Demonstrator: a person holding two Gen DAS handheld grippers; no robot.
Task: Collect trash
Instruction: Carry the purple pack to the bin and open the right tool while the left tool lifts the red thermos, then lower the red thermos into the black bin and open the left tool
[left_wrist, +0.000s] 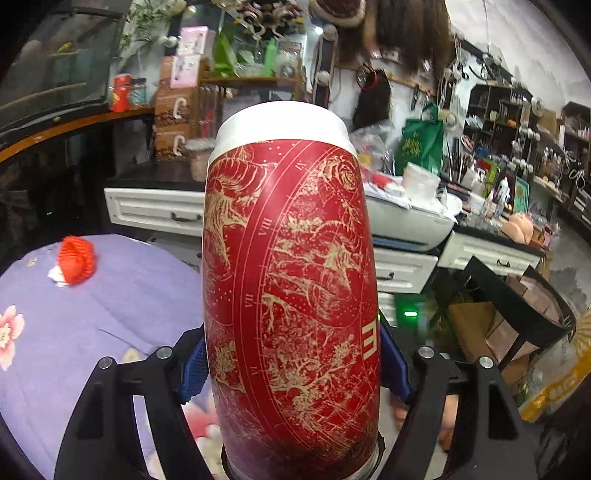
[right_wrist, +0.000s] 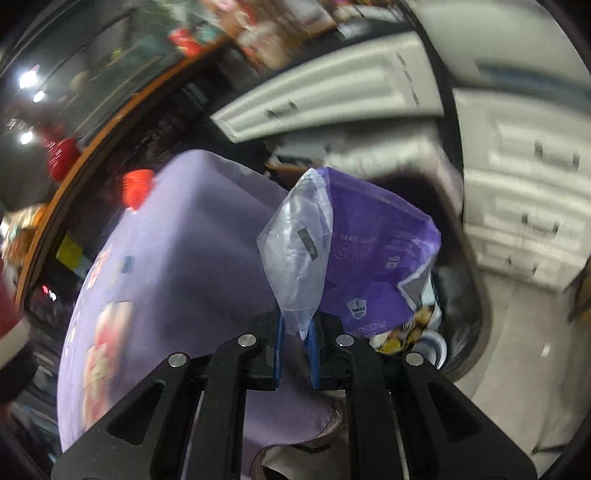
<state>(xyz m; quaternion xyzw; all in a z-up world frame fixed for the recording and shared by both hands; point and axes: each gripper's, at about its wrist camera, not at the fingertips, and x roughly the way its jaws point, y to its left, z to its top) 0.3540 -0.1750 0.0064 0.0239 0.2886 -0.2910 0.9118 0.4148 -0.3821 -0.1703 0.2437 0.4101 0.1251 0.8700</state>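
A tall red can (left_wrist: 291, 277) with a gold pattern and a white top fills the left wrist view. My left gripper (left_wrist: 294, 369) is shut on it, blue pads pressing on both its sides. In the right wrist view my right gripper (right_wrist: 297, 332) is shut on a crumpled wrapper (right_wrist: 369, 251), purple with a clear plastic part, pinched at its lower tip. The wrapper hangs beside the purple tablecloth's edge (right_wrist: 192, 240), in front of a dark round bin (right_wrist: 476, 295) that holds printed packaging (right_wrist: 406, 332).
A red crumpled object (left_wrist: 75, 260) lies on the purple flowered tablecloth (left_wrist: 74, 332). White drawer units (left_wrist: 155, 208) and a white printer (left_wrist: 406, 221) stand behind. A black round side table (left_wrist: 517, 295) is at the right. Cluttered shelves line the back wall.
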